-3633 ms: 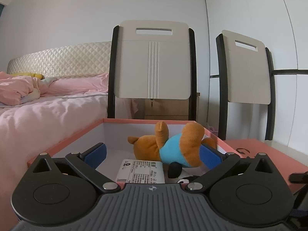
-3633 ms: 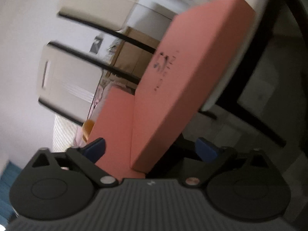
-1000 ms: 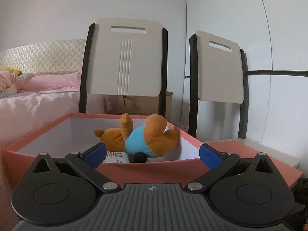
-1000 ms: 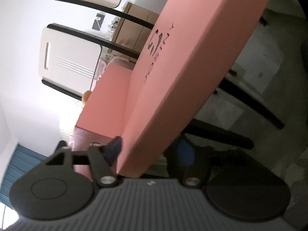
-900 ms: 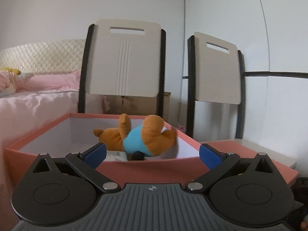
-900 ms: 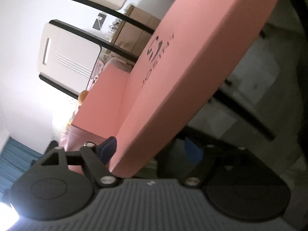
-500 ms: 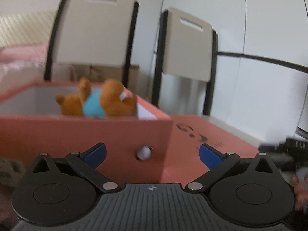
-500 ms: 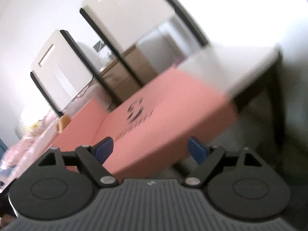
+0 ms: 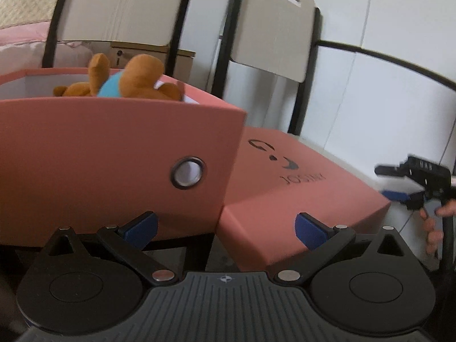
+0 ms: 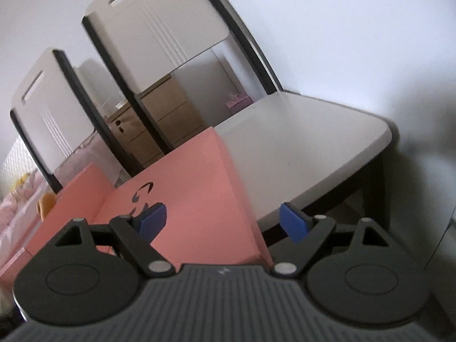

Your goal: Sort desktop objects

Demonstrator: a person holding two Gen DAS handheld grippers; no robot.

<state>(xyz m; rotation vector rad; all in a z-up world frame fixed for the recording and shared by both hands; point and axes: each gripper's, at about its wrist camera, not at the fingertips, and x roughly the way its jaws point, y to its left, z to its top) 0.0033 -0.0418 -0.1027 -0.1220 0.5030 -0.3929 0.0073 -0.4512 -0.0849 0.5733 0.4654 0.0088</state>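
A pink open box (image 9: 114, 154) holds an orange plush toy with a blue shirt (image 9: 119, 84). Its pink lid (image 9: 287, 188) lies flat on a chair seat to the right of the box. My left gripper (image 9: 225, 226) is open and empty, low in front of the box's near corner. My right gripper (image 10: 221, 221) is open and empty at the lid's (image 10: 193, 199) near edge, apart from it; it also shows in the left wrist view (image 9: 410, 185) beyond the lid's right corner.
Two grey chairs with black frames (image 10: 159, 37) stand by a white wall; the seat (image 10: 299, 148) bears the lid. A wooden drawer cabinet (image 10: 159, 119) stands behind. A bed with pink bedding (image 9: 20, 40) is at the left.
My right gripper let go of the lid, which now lies flat on the seat, and opened. My left gripper drew back and dropped below the box rim.
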